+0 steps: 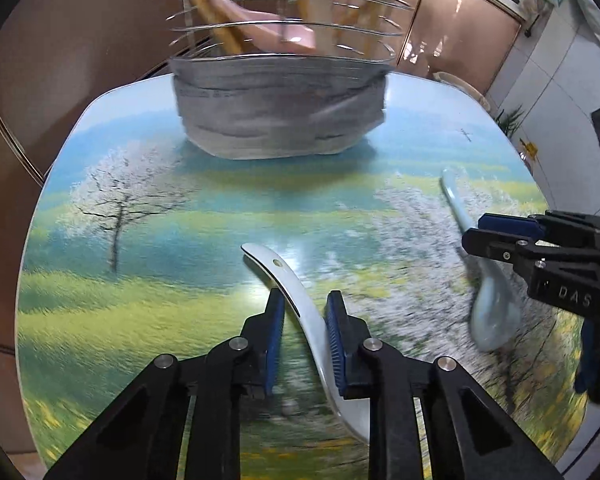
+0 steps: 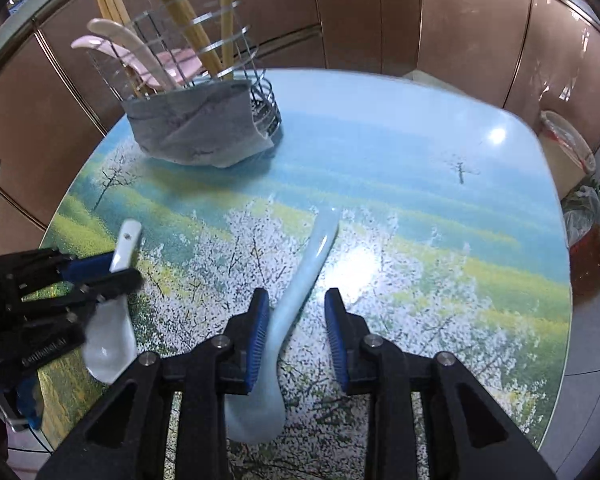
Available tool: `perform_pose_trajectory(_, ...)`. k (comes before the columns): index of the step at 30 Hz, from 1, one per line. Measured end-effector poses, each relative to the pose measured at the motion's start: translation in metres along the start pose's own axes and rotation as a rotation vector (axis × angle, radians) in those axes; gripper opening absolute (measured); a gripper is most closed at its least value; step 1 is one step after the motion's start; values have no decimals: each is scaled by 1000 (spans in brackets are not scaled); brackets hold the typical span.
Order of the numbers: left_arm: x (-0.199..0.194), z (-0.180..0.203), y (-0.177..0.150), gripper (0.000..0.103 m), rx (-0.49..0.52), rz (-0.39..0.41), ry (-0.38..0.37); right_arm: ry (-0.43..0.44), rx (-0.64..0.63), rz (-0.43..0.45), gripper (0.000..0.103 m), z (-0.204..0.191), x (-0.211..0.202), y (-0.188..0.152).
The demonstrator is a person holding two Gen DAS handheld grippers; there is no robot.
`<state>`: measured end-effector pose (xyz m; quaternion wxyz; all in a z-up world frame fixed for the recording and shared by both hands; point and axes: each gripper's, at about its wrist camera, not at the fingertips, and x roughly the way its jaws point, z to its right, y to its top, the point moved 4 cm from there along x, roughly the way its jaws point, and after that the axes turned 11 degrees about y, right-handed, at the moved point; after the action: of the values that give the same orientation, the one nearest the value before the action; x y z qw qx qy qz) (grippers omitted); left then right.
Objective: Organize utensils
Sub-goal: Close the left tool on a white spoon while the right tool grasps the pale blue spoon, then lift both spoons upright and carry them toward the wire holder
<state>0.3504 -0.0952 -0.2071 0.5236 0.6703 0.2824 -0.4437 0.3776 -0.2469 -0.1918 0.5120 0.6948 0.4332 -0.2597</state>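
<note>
Left wrist view. Left tongs (image 1: 306, 320) point toward the desk's far edge, held low over the near part of the desk (image 1: 140, 240). The white spoon (image 1: 300, 300) stands between the two blue pads; the right pad touches its handle, the left pad sits just beside it. Grip looks closed on the handle, though blur leaves the left contact unsure. The handle tip, with one small hole, points to the far edge; the bowl end is down by the near edge. Right tongs (image 1: 500, 236) enter from the desk's right edge, over the handle of the pale blue spoon (image 1: 488, 312), which lies near that edge. At the far edge stands a wire utensil holder (image 1: 284, 80), its lower part wrapped in grey cloth, with wooden chopsticks and a pink spoon inside.

Right wrist view. Right tongs (image 2: 296, 320) are spread apart around the pale blue spoon (image 2: 296, 300); the left pad touches the handle, the right pad is clear of it. The spoon lies on the desk (image 2: 420, 200), bowl toward the near edge. Left tongs (image 2: 100, 272) at the left edge grip the white spoon (image 2: 112, 340). Holder (image 2: 204, 112) sits at the far left corner.

Desk: glossy top printed with meadow and blossoming trees. Brown panelled walls behind.

Count: two loose spoons, one holder, two spoons visible in the holder.
</note>
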Motion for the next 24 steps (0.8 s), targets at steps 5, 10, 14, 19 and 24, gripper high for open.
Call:
perform_pose_trajectory(5, 3, -21, -2, 14, 48, -17, -41, 22, -12, -85, 30, -5, 6, 8)
perform_pose_trajectory(10, 7, -35, -4, 10, 104, -38, -85, 70, -23, -165, 26, -10, 13, 15)
perform_pose_trajectory(14, 5, -34, -9, 10, 165, -47, -68, 98, -50, -216, 16, -17, 21, 15)
perform_pose_trajectory(19, -2, -21, -14, 10, 183, -26, -12, 119, -77, -217, 12, -32, 24, 4)
perform_pose_trajectory(24, -20, -20, -24, 9, 134, 58, 28, 147, -97, -129, 10, -42, 11, -16)
